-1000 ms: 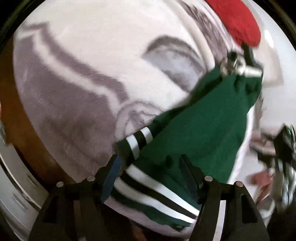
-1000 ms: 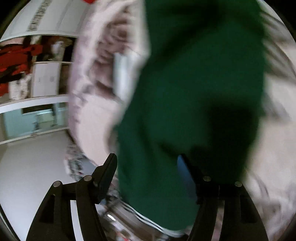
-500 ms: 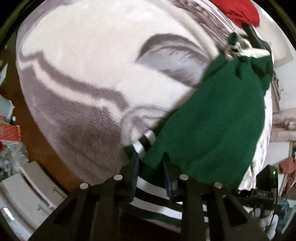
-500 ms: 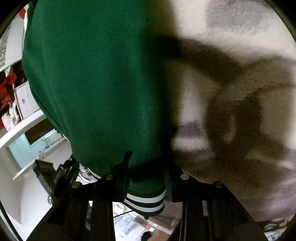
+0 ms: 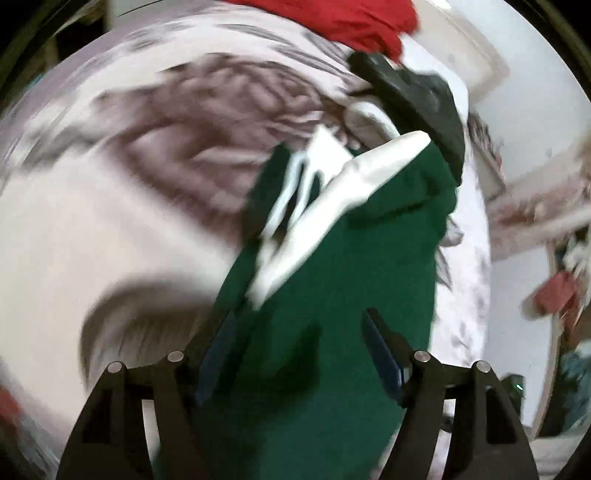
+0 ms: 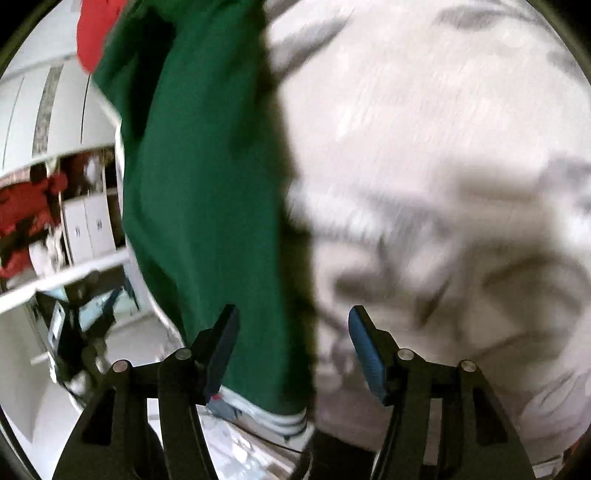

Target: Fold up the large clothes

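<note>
We hold the left gripper (image 5: pixel 299 354) with its fingers spread wide, nothing pinched between them; the green garment (image 5: pixel 354 295) lies just beneath and between the blue pads (image 5: pixel 380 354). The garment stretches across the grey-and-white fleece blanket (image 5: pixel 110 221) that covers the bed, running from the near edge toward the far edge, with its white sleeve and striped trim (image 5: pixel 332 192) folded over the green body. At its far end we see the right gripper (image 5: pixel 417 107) as a dark shape over the cloth.

From our right wrist camera, that gripper (image 6: pixel 291 343) is also spread apart and grips nothing. The garment (image 6: pixel 207 177) hangs along the left edge of the blanket (image 6: pixel 443 184), its striped hem (image 6: pixel 280 421) near the fingers. A red cloth (image 5: pixel 354 18) sits at the far edge. The picture is blurred.
</note>
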`<move>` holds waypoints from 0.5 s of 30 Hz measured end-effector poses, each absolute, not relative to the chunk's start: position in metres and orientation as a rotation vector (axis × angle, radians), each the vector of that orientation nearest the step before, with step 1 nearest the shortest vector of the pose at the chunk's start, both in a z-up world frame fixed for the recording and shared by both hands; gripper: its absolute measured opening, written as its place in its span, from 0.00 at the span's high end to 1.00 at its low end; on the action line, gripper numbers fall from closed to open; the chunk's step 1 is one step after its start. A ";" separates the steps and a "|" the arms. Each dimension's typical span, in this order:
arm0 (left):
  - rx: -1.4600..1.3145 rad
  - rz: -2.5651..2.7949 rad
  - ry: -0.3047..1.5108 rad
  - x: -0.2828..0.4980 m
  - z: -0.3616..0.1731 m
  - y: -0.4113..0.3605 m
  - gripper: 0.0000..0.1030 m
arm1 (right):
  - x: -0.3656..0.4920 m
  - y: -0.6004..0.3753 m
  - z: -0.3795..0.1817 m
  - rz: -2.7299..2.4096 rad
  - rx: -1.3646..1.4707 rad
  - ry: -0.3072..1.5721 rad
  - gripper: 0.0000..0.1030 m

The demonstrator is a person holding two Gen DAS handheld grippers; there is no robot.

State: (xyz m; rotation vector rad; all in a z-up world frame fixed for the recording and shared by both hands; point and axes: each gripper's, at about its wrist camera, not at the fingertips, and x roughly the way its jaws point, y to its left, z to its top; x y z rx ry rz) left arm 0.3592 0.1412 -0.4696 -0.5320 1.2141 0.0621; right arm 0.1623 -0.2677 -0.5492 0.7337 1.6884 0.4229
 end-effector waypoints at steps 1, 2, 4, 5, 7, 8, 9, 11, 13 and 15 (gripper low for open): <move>-0.488 0.038 1.234 0.386 -0.480 0.136 0.33 | 0.171 -0.274 -0.552 0.407 0.731 1.679 0.39; -0.435 0.022 1.264 0.412 -0.493 0.131 0.33 | 0.180 -0.279 -0.555 0.382 0.729 1.672 0.39; -0.365 -0.024 1.333 0.447 -0.514 0.121 0.33 | 0.190 -0.290 -0.562 0.346 0.743 1.660 0.39; -0.321 -0.049 1.357 0.461 -0.523 0.114 0.34 | 0.194 -0.295 -0.566 0.323 0.756 1.663 0.39; -0.235 -0.111 1.306 0.468 -0.522 0.097 0.37 | 0.191 -0.303 -0.575 0.287 0.803 1.670 0.39; -0.170 -0.123 1.283 0.469 -0.518 0.086 0.60 | 0.191 -0.306 -0.580 0.265 0.841 1.675 0.39; -0.169 -0.184 1.265 0.467 -0.512 0.078 0.92 | 0.187 -0.300 -0.582 0.246 0.861 1.678 0.39; -0.299 -0.284 1.220 0.466 -0.498 0.080 0.91 | 0.186 -0.305 -0.588 0.204 0.907 1.679 0.39; -0.451 -0.356 1.165 0.461 -0.483 0.097 0.91 | 0.186 -0.310 -0.588 0.175 0.931 1.672 0.39; -0.691 -0.355 1.167 0.461 -0.492 0.141 0.91 | 0.181 -0.311 -0.588 0.146 0.959 1.664 0.39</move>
